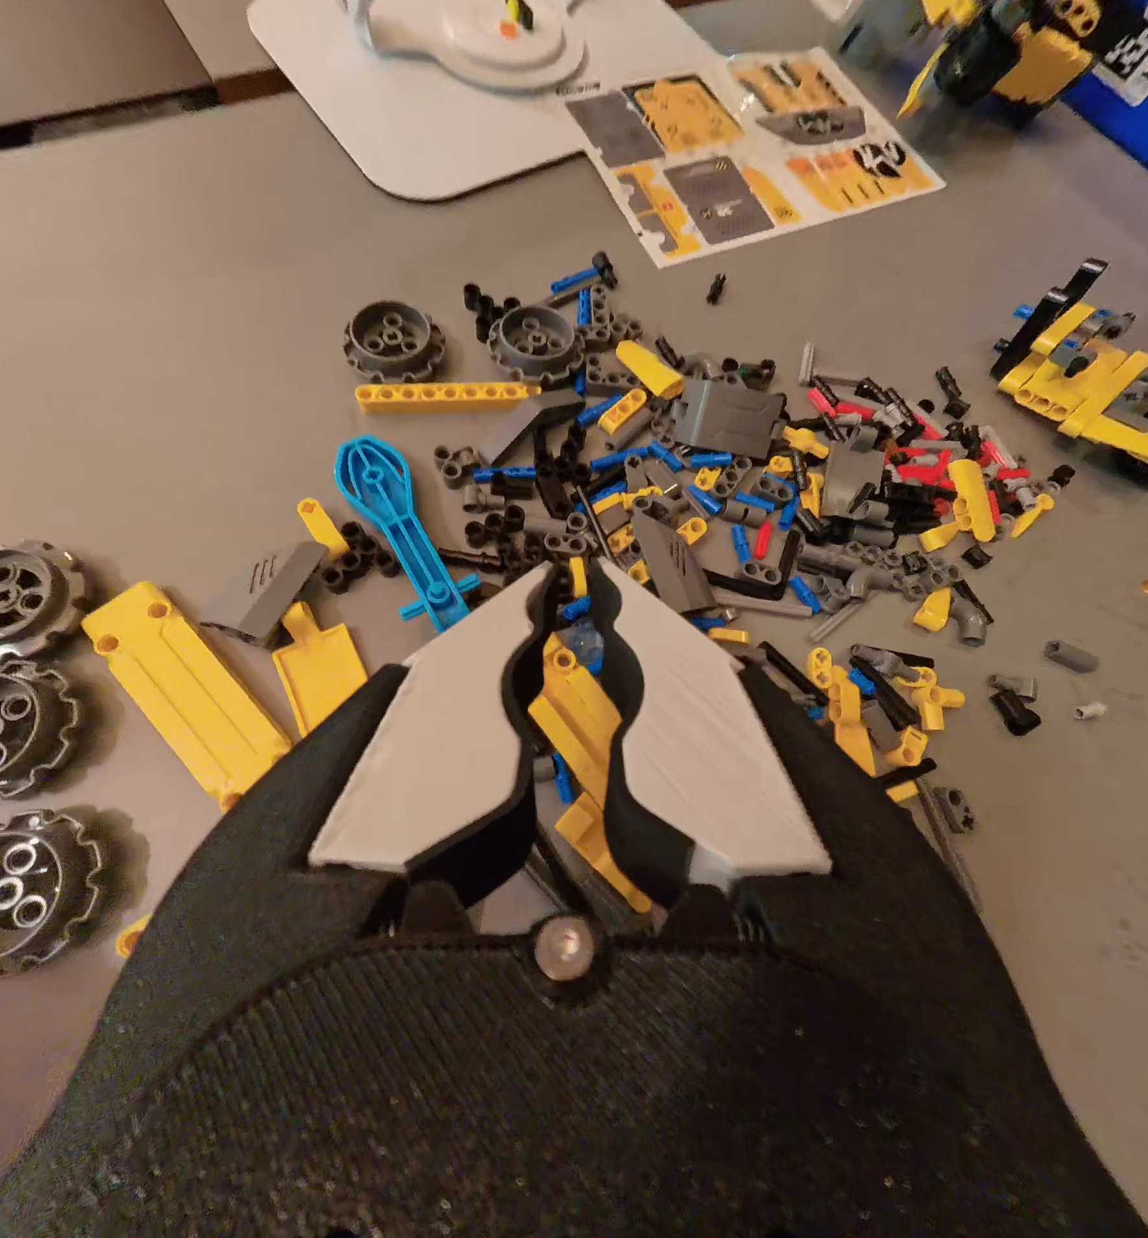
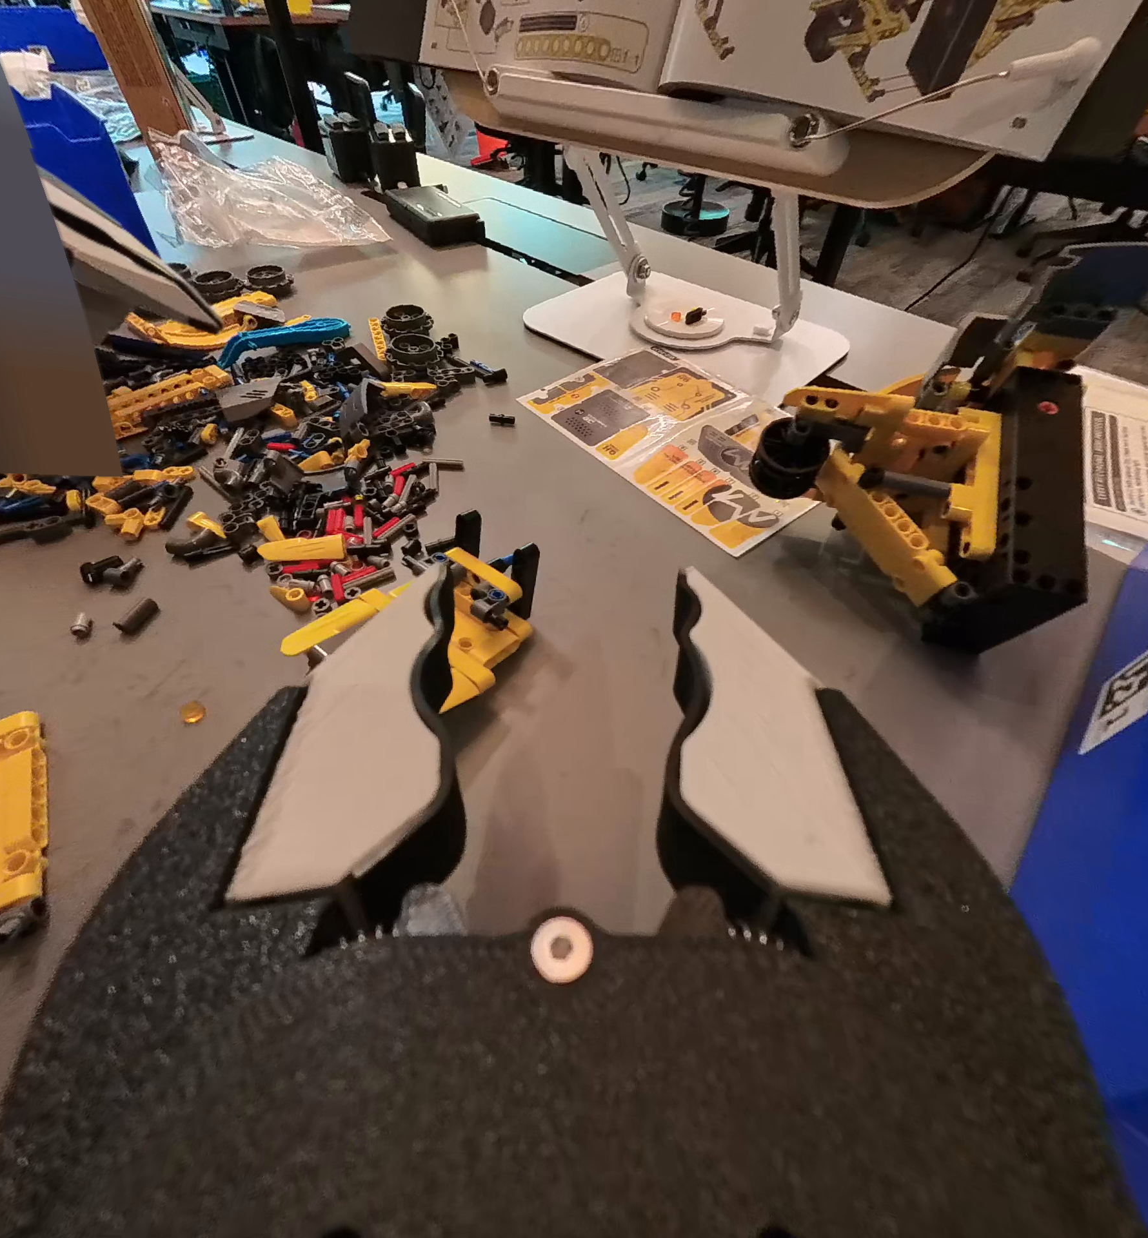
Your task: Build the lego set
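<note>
My left gripper (image 1: 573, 569) hangs low over the near edge of a pile of small yellow, black, blue, red and grey building parts (image 1: 725, 482). Its jaws stand almost together; yellow panels (image 1: 578, 717) and a blue pin show in the slit below, and I cannot tell whether a piece is pinched. My right gripper (image 2: 561, 583) is wide open and empty just above the grey table (image 2: 591, 703). A small yellow and black sub-assembly (image 2: 484, 616) lies against its left finger (image 2: 357, 737). A larger part-built yellow and black model (image 2: 960, 502) stands to the right. The left gripper (image 2: 156, 288) also shows far left.
Several grey toothed wheels (image 1: 8, 589), a long yellow panel (image 1: 183, 683) and a light blue separator tool (image 1: 390, 522) lie left of the pile. A sticker sheet (image 2: 665, 442), a white book-stand base (image 2: 685, 321) and a blue bin (image 2: 1127, 837) are on the right. Left tips to right tips: about 30 centimeters.
</note>
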### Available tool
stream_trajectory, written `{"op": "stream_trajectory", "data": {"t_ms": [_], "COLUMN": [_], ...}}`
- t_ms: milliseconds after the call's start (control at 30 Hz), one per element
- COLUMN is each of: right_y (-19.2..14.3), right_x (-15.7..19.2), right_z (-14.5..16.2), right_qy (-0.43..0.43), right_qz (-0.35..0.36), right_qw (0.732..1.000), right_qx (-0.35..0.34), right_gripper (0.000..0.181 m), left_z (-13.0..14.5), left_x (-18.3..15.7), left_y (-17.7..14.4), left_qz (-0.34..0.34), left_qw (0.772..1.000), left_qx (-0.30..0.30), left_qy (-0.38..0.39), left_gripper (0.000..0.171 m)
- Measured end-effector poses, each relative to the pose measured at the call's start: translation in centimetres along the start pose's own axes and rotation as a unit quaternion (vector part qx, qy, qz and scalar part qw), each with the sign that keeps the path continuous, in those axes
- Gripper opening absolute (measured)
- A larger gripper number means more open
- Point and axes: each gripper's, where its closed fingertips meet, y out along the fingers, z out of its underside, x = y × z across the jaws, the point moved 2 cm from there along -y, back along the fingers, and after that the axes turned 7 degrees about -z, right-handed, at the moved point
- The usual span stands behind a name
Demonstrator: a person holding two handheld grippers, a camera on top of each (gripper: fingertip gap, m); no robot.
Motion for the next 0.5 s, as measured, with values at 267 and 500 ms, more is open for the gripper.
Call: {"op": "stream_trajectory", "data": {"t_ms": [267,500], "right_y": [0.1,0.0], "right_x": [0.3,0.2], "right_z": [0.0,0.2], "right_qy": [-0.014,-0.011], "right_qz": [0.000,0.001], "right_qw": [1.000,1.000], "right_qx": [0.006,0.009], "right_gripper": [0.066,0.066], "left_z": [0.4,2.2], "left_x": [4.4,8.6], "left_y": [-0.9,-3.9], "left_qz": [-0.113,-0.046], "left_qw": [0.994,0.995], "left_qx": [0.004,-0.046], "left_qy": [0.000,-0.076], "left_gripper": [0.006,0.017]}}
